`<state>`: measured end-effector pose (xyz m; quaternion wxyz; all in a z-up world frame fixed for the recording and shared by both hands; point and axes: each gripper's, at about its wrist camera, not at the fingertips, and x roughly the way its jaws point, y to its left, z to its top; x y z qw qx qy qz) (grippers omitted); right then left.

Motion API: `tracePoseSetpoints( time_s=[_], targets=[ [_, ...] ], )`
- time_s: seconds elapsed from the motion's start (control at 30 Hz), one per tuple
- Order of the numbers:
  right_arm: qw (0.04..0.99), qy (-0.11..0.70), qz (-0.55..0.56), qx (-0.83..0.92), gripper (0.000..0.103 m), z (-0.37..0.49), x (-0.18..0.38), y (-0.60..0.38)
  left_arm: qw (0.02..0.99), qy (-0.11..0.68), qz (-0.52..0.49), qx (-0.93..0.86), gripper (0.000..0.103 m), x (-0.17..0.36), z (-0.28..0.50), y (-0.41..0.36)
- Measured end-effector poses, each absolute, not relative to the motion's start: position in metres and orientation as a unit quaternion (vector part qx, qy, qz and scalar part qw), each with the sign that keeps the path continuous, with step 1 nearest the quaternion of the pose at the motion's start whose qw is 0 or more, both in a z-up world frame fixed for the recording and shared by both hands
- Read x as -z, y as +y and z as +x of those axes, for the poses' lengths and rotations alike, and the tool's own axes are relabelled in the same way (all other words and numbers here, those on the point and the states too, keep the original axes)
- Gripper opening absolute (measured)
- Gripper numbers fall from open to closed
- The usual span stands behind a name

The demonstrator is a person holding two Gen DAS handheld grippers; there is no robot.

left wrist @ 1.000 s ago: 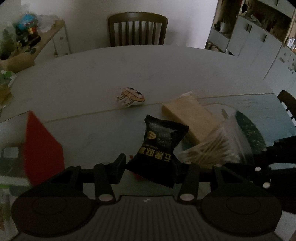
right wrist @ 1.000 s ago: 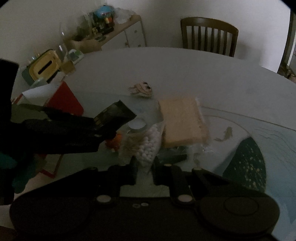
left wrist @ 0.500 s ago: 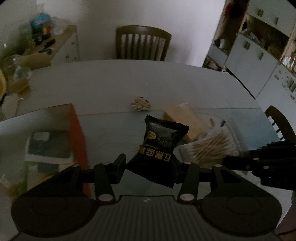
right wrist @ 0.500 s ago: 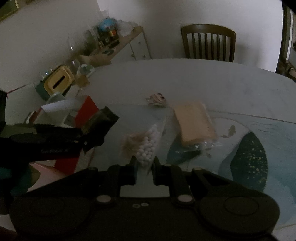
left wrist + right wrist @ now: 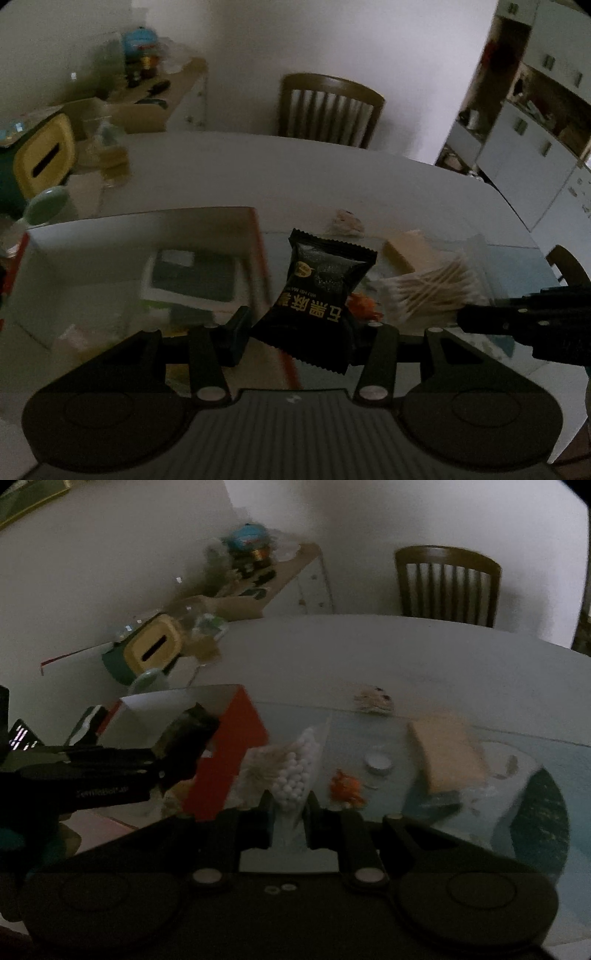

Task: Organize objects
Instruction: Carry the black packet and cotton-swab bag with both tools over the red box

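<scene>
Moved: red box now beyond left gripper, both lifted.
Left: clamping black snack packet.
Right gripper: pinching cotton-swab bag.
Next: likely boxing both.

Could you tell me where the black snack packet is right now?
The black snack packet is clamped in the left tongs, mid-frame in the left wrist view, above the open red box, with the cotton swabs to its right.

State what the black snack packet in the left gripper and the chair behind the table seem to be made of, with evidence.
Black snack packet: probably glossy plastic film; shiny, crinkled, zigzag-sealed edges. Chair: apparently dark varnished wood; slatted back, brown tone with slight sheen.
</scene>
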<state>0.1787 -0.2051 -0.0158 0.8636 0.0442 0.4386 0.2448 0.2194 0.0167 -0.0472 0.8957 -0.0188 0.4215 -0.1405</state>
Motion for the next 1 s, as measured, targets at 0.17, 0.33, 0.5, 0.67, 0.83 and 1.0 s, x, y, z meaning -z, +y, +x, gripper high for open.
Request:
tracePoseSetpoints(
  time_s=[0.17, 0.33, 0.5, 0.67, 0.83, 1.0],
  targets=[
    [0.859, 0.436, 0.035, -0.266, 0.015, 0.178, 0.015, -0.175, 0.901, 0.416, -0.030, 0.121, 0.048, 0.044, 0.218, 0.048],
    [0.854, 0.436, 0.022, -0.282, 0.015, 0.176, 0.015, -0.145, 0.904, 0.415, -0.036, 0.101, 0.048, 0.045, 0.216, 0.076],
    [0.849, 0.434, 0.004, -0.300, 0.015, 0.175, 0.017, -0.113, 0.905, 0.416, -0.034, 0.081, 0.048, 0.049, 0.215, 0.103],
    [0.843, 0.438, -0.016, -0.312, 0.015, 0.176, 0.024, -0.083, 0.907, 0.415, -0.030, 0.059, 0.048, 0.052, 0.216, 0.127],
    [0.834, 0.447, -0.042, -0.321, 0.015, 0.177, 0.034, -0.055, 0.907, 0.419, -0.029, 0.039, 0.048, 0.057, 0.223, 0.149],
    [0.823, 0.459, -0.065, -0.328, 0.015, 0.180, 0.048, -0.030, 0.901, 0.434, -0.023, 0.020, 0.048, 0.072, 0.240, 0.166]
  ],
)
